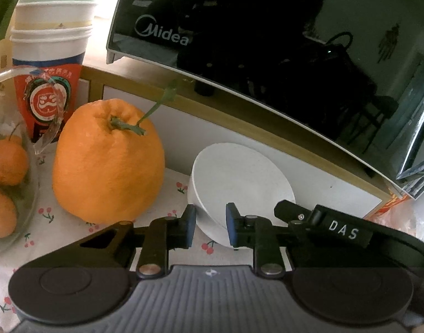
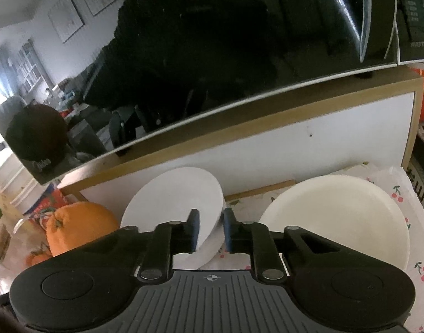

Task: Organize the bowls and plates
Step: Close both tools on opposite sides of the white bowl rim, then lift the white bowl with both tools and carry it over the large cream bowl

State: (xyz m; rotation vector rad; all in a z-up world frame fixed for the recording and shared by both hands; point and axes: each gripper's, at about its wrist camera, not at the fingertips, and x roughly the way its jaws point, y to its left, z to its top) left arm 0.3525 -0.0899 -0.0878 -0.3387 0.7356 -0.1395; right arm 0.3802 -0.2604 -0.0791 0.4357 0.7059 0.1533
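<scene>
A white shallow bowl [image 1: 239,174] [image 2: 173,194] stands tilted on its edge on the cherry-print cloth, its inside facing the shelf behind. My left gripper [image 1: 210,223] is shut on its left rim, blue pads on both sides of the wall. My right gripper [image 2: 211,230] is shut on the same bowl's right rim. In the left wrist view the right gripper's fingers [image 1: 289,209] show at the bowl's right side. A larger cream bowl [image 2: 337,222] sits upright on the cloth to the right.
A large orange [image 1: 106,163] [image 2: 78,227] sits just left of the bowl. A black Midea microwave [image 1: 267,41] [image 2: 212,41] on a wood-framed white shelf [image 1: 309,172] overhangs behind. Stacked paper cups [image 1: 51,41] and a glass bowl of small oranges [image 1: 6,180] are at the far left.
</scene>
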